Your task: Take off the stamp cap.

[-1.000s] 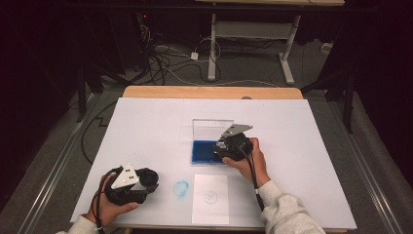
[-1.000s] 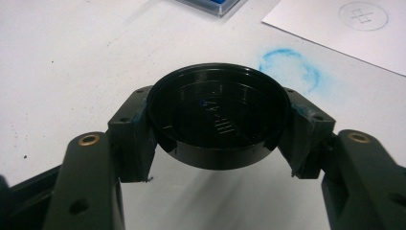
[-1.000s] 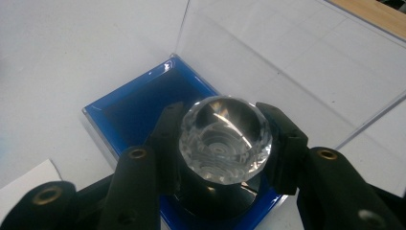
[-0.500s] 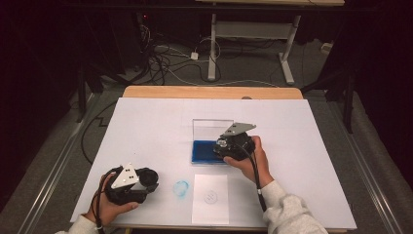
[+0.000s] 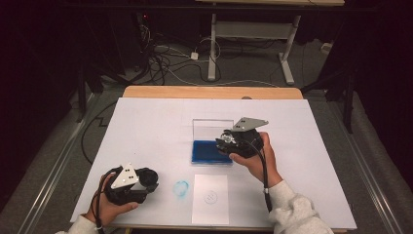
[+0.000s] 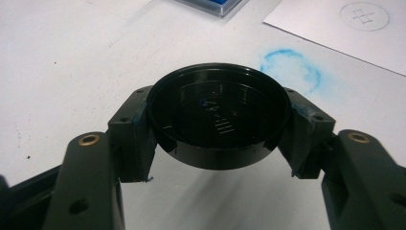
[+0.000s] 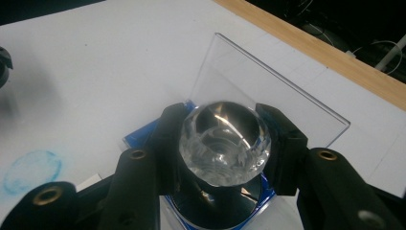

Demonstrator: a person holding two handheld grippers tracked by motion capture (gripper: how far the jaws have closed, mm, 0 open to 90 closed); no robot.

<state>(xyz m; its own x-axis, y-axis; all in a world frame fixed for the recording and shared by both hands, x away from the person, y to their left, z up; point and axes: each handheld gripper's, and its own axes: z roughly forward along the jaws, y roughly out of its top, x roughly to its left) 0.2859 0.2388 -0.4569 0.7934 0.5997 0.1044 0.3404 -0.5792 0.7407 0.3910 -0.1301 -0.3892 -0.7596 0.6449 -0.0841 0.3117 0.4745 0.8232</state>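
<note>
My right gripper (image 5: 226, 142) is shut on a stamp with a clear faceted knob (image 7: 224, 141) and a round black base (image 7: 215, 206). The stamp is over the blue ink pad (image 5: 204, 151), whose clear lid (image 5: 210, 128) stands open behind it. I cannot tell whether the base touches the pad. Near the table's front left, my left gripper (image 5: 148, 180) is shut on a round black cap (image 6: 218, 120), held just above the white surface. A white sheet (image 5: 210, 197) with a faint circle mark lies at the front, with a blue ring smudge (image 5: 181, 188) left of it.
The white cover sheet (image 5: 146, 126) spans the table, with a wooden edge (image 5: 209, 92) at the far side. Cables and desk legs lie on the dark floor beyond. In the left gripper view the smudge (image 6: 289, 69) and the sheet (image 6: 335, 28) lie ahead of the cap.
The right gripper has shifted slightly to the right and tilted over the ink pad, still holding the stamp. The left gripper and its cap have stayed put.
</note>
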